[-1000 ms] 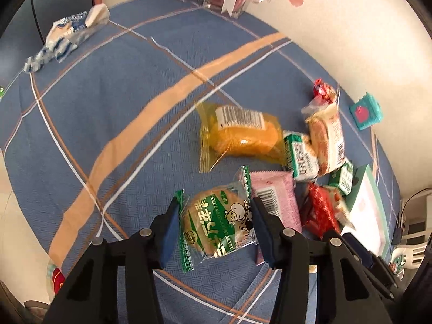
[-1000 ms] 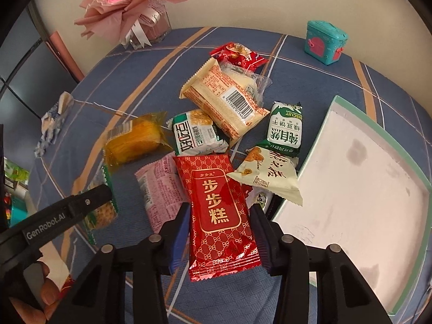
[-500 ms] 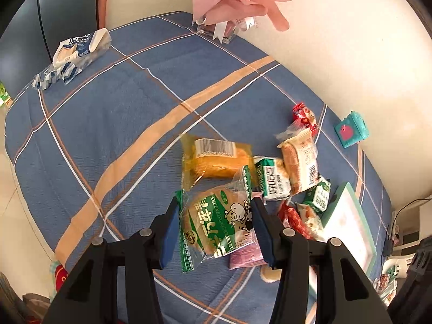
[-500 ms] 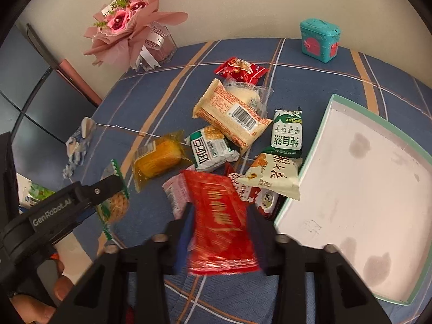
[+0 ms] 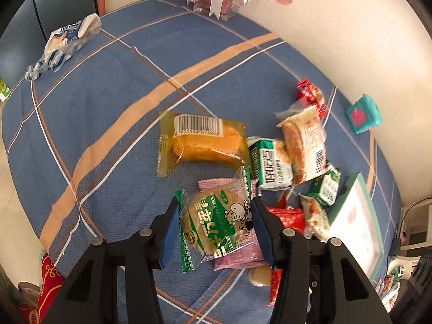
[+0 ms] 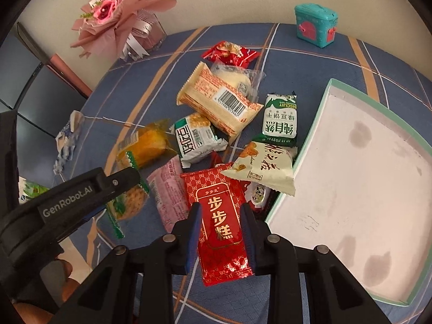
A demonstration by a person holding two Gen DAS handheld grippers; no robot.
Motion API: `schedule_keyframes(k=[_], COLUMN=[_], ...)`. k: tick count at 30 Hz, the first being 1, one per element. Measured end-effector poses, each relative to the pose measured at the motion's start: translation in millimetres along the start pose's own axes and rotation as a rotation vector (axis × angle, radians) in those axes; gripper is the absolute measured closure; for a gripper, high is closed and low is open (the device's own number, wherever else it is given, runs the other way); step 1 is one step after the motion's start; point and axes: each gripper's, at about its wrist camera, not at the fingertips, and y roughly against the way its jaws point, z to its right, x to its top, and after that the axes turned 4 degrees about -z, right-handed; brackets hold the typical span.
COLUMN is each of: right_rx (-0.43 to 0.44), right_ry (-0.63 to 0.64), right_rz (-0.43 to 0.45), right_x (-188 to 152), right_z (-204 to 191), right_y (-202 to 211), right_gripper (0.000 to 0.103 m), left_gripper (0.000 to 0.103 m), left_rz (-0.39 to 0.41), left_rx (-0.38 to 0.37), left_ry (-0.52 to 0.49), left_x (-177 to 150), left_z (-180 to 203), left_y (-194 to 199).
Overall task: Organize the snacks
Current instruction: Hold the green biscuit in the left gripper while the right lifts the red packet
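**Two packets lifted, tray not yet filled**

Nearest, the right tongs (image 6: 221, 217) are clamped on a glossy red foil cake packet with gold lettering (image 6: 220, 220), held just beside the white shallow tray with mint-green rim (image 6: 310, 145). The left tongs (image 5: 216, 224) grip a clear-and-green plastic bun packet with a cow cartoon (image 5: 217, 222) above the blue plaid-clothed desk (image 5: 108, 113). Beyond, a pink wrapper (image 6: 170, 189), an orange cake packet (image 5: 202, 141), green biscuit packs and others lie loose mid-desk. The tray holds nothing, so I judge the sorting barely begun.
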Motion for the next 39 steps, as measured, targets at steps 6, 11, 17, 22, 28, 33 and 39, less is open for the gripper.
schedule_keyframes(k=[6, 11, 17, 22, 28, 33, 39], right_rx=[0.0, -0.052, -0.078, -0.095, -0.124, -0.182, -0.22], right_ry=[0.009, 0.042, 0.085, 0.111, 0.134, 0.191, 0.237], right_rz=[-0.01, -0.015, -0.042, -0.068, -0.072, -0.064, -0.04], right_x=[-1, -1, -3, -6, -6, -6, -2], right_z=[1, -5, -14, -20, -25, -34, -49], right_y=[-13, -17, -30, -41, -40, -39, -39], right_gripper=[0.056, 0.044, 0.044, 0.044, 0.044, 0.044, 0.043], left_gripper=[0.05, 0.05, 0.05, 0.05, 0.05, 0.049, 0.049], left_rz=[-0.057, -0.085, -0.09, -0.1, -0.095, -0.096, -0.095], left_rx=[0.004, -0.007, -0.005, 0.002, 0.008, 0.008, 0.014], left_ry=[0.021, 0.033, 0.042, 0.047, 0.048, 0.051, 0.056], left_x=[-3, -4, -3, -3, -3, -3, -2], left_z=[-6, -8, -10, -10, -8, -8, -10], left_y=[-15, -23, -24, -27, -28, -28, -26])
